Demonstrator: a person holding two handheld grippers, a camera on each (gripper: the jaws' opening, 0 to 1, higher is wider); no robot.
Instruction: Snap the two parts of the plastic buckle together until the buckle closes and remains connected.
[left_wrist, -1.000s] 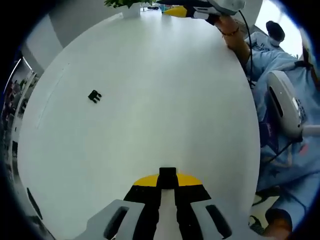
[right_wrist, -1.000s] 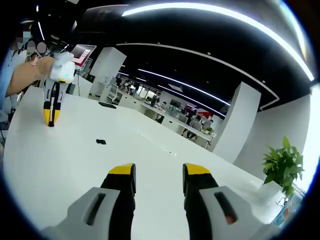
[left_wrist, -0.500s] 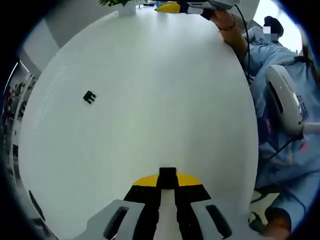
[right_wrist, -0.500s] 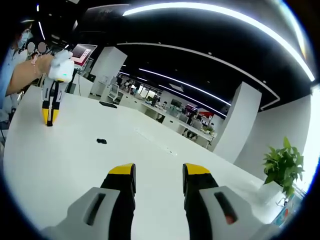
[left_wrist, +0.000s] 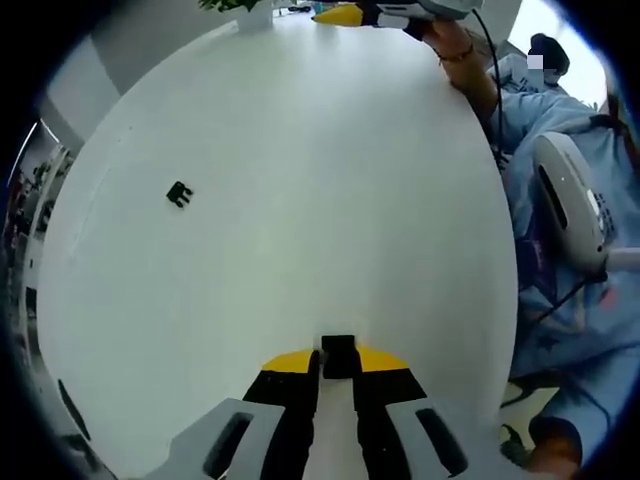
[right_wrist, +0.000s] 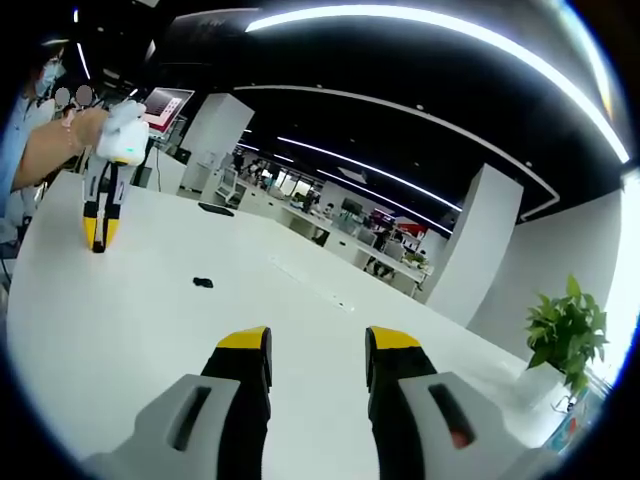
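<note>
The left gripper (left_wrist: 338, 362), jaws pinched on 1 black buckle part (left_wrist: 338, 350), hangs over the table (left_wrist: 300, 180). The other part (left_wrist: 179, 194) lies ahead-left, well apart. The right gripper (right_wrist: 307, 352) gapes empty, farther off.

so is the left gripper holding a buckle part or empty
Holding one: the left gripper has its jaws closed on a small black buckle part at the tips. The other part lies loose on the table.

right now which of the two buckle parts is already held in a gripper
The part clamped at the left gripper tips, the held buckle part. The loose buckle part lies alone on the white table, far from both grippers.
</note>
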